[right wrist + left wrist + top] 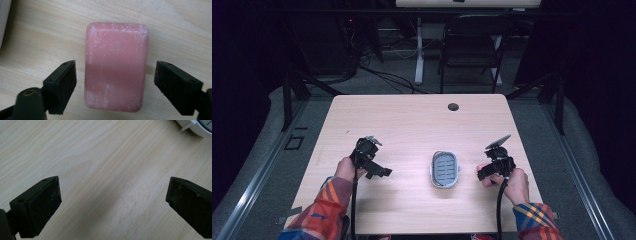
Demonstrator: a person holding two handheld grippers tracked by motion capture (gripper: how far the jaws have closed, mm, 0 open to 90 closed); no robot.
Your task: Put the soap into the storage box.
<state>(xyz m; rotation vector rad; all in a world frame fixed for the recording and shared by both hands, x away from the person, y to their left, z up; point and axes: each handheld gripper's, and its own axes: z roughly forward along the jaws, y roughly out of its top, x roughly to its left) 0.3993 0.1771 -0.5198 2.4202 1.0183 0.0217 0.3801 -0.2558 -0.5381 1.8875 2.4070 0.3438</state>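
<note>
Right hand-held gripper (115,82) sits loose around the pink soap (116,67) near the bench's right edge; a crooked squeeze could make it slip.

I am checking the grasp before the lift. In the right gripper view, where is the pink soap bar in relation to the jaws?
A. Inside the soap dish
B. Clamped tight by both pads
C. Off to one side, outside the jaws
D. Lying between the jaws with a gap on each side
D: the soap bar lies on the table between the right gripper jaws, with wood showing on both sides.
</note>
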